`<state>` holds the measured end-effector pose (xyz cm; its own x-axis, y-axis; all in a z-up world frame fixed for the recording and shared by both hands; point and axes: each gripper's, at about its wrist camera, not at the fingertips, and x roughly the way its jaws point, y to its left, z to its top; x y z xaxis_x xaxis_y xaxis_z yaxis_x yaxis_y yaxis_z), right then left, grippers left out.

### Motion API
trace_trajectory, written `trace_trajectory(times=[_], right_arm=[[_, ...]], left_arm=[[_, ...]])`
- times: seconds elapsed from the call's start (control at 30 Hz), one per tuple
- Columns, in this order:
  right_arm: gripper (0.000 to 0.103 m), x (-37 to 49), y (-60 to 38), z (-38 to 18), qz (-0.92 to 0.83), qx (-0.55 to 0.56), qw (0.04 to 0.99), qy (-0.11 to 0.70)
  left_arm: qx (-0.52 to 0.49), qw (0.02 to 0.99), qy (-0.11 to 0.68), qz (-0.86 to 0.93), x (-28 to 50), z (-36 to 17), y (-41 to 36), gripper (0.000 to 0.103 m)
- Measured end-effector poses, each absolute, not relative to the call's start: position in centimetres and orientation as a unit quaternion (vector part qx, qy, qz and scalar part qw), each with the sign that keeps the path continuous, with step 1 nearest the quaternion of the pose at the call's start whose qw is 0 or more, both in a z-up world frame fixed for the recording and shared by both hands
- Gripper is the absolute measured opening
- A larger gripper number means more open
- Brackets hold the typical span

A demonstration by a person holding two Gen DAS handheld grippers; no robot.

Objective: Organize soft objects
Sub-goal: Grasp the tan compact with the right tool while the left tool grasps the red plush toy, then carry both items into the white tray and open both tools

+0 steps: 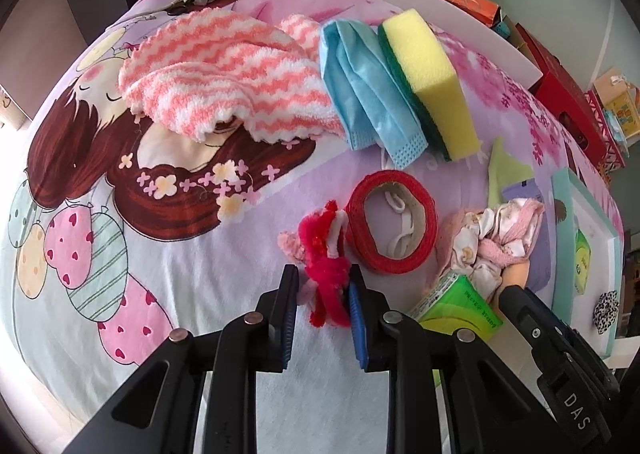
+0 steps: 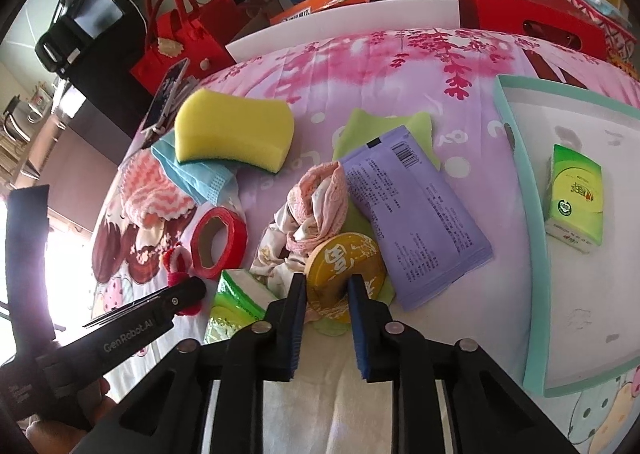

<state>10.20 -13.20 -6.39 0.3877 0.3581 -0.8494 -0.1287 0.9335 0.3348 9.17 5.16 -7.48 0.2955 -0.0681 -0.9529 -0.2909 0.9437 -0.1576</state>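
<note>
Cartoon-printed bedding point(image 1: 120, 254) covers the whole surface, strewn with soft things. At its right edge sits a mint-rimmed tray point(image 2: 516, 158) holding a green tissue pack point(image 2: 572, 198). Farther back lie a striped pink towel point(image 1: 224, 78), a yellow sponge point(image 1: 428, 74) and a blue mask point(image 1: 360, 86). The left gripper point(image 1: 324, 294) is narrowed around a red fuzzy toy point(image 1: 328, 266) beside a red tape roll point(image 1: 394, 222). The right gripper point(image 2: 326, 290) stands partly apart, straddling a yellow round lid point(image 2: 348, 258); whether it grips is unclear.

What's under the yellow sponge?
The yellow sponge lies partly on the blue face mask, which sticks out at its lower left. Its own green scrub layer faces down. Anything beneath the rest is hidden.
</note>
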Motion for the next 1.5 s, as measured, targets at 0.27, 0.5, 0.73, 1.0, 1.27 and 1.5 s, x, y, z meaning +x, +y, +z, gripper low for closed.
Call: trace_trajectory(times=[0.27,0.5,0.73,1.0,1.27,1.5], right_arm=[[0.016,10.2,-14.3,-6.3,0.151,0.139,0.824,0.528],[0.014,10.0,-15.0,-5.7,0.148,0.150,0.829,0.518],[0.013,9.4,-15.8,-3.5,0.147,0.157,0.847,0.487],[0.013,9.0,-16.6,-1.0,0.131,0.148,0.871,0.450],[0.013,8.8,-18.9,0.3,0.079,0.137,0.890,0.428],[0.013,8.8,-22.3,0.9,0.020,0.137,0.899,0.415]], left_arm=[[-0.160,0.795,0.582,0.071,9.1,-7.0,5.5,0.025],[-0.166,0.800,0.570,0.080,8.9,-6.4,6.0,0.025],[-0.158,0.814,0.552,0.089,8.4,-5.1,6.1,0.025],[-0.146,0.836,0.521,0.092,8.2,-2.2,5.8,0.025],[-0.121,0.858,0.494,0.078,8.6,-0.4,3.0,0.025],[-0.096,0.870,0.482,0.031,9.7,1.3,-2.2,0.025]])
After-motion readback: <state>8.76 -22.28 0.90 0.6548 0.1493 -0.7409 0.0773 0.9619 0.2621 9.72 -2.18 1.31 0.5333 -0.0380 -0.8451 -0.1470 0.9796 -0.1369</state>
